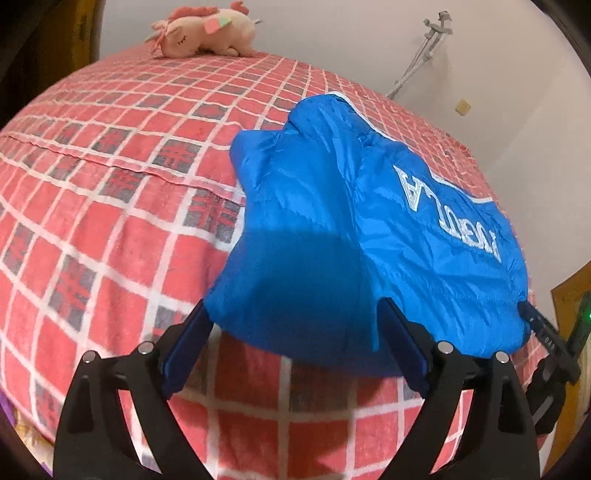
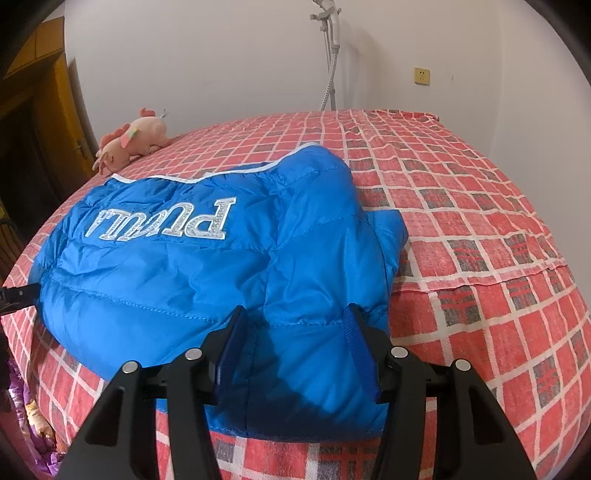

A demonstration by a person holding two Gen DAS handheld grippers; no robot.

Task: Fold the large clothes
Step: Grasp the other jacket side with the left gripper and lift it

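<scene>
While I look through both wrist cameras, I see the bright blue quilted puffer jacket (image 2: 207, 266) lying on the bed with the red, white and grey checked cover (image 2: 461, 206), partly folded, with its white embroidered letters (image 2: 166, 223) facing up. My left gripper (image 1: 295, 314) has its jaws spread wide, and the near hem of the jacket lies between them; I cannot tell if the pads touch the fabric. My right gripper (image 2: 295, 325) also has its jaws apart, with a thick bunch of the blue fabric sitting between the two blue pads (image 2: 356, 339). At the far side of the bed rests a pink plush toy (image 1: 203, 35), well apart from the jacket.
</scene>
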